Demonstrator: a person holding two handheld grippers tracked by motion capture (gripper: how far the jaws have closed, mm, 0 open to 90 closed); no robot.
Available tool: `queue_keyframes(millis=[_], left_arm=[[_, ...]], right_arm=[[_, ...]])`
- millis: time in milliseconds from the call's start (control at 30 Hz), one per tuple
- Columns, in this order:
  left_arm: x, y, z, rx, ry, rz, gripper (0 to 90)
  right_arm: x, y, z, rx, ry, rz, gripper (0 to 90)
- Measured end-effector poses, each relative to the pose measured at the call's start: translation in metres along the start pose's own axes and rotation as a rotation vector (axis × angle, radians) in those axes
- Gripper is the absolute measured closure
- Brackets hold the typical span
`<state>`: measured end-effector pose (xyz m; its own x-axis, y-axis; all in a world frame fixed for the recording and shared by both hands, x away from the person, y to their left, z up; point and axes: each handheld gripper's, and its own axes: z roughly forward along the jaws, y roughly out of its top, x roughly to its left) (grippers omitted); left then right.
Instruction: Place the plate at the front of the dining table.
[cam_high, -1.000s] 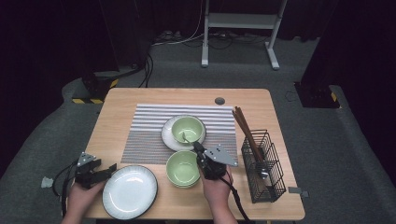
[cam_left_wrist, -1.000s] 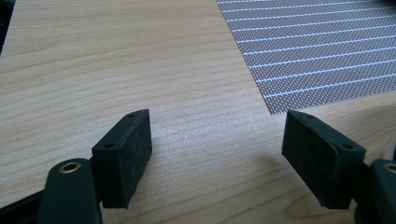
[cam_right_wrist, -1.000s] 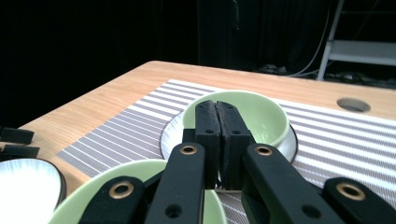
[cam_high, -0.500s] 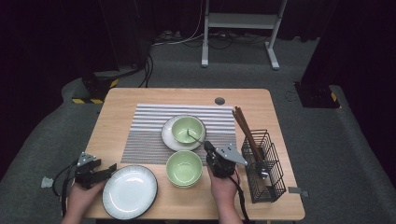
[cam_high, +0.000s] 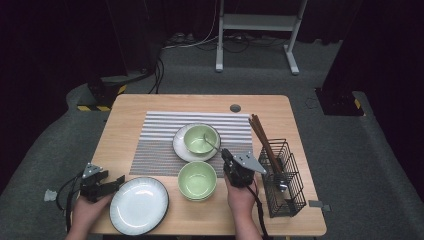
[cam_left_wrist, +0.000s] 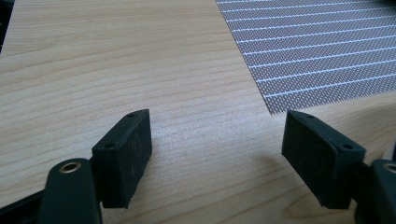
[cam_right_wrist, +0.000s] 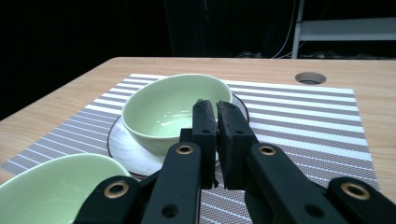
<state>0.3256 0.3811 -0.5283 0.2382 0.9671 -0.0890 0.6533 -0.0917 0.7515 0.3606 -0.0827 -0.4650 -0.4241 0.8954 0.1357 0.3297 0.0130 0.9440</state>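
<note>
Hovering beside the pale green ceramic bowl (cam_high: 199, 138) on its white saucer (cam_high: 181, 148), the right claw (cam_high: 228, 156) has its jaws pressed together and empty, the metal spoon (cam_high: 212, 144) resting in the bowl. Spread wide, the left claw (cam_high: 116, 180) idles over the wooden worktop (cam_high: 135, 117) by the white plate (cam_high: 139, 205), seemingly ready to steady it.

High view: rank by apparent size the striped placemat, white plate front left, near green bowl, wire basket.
Largest to smallest:
1. Striped placemat
2. White plate
3. Wire basket and near green bowl: they look about alike. The basket stands tall at an angle, so I won't rank them.
</note>
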Motion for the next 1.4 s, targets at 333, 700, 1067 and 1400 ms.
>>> queue_keyframes(millis=[333, 700, 1067, 1400], left_arm=[[0.0003, 0.0000, -0.0001, 0.000, -0.002, -0.001, 24.5], [0.0000, -0.0001, -0.0001, 0.000, 0.000, -0.001, 24.5], [-0.0006, -0.0002, 0.0000, 0.000, 0.003, 0.002, 24.6], [-0.0005, -0.0006, -0.0006, -0.001, 0.001, -0.003, 24.7]], right_arm=[[0.0005, -0.0011, 0.0056, 0.014, -0.011, -0.029, 84.0], [-0.0017, -0.0058, 0.0071, 0.035, -0.024, -0.042, 80.9], [-0.0033, -0.0062, 0.0058, 0.038, -0.033, -0.042, 78.3], [-0.0008, 0.0003, 0.0003, 0.036, -0.040, -0.042, 73.3]])
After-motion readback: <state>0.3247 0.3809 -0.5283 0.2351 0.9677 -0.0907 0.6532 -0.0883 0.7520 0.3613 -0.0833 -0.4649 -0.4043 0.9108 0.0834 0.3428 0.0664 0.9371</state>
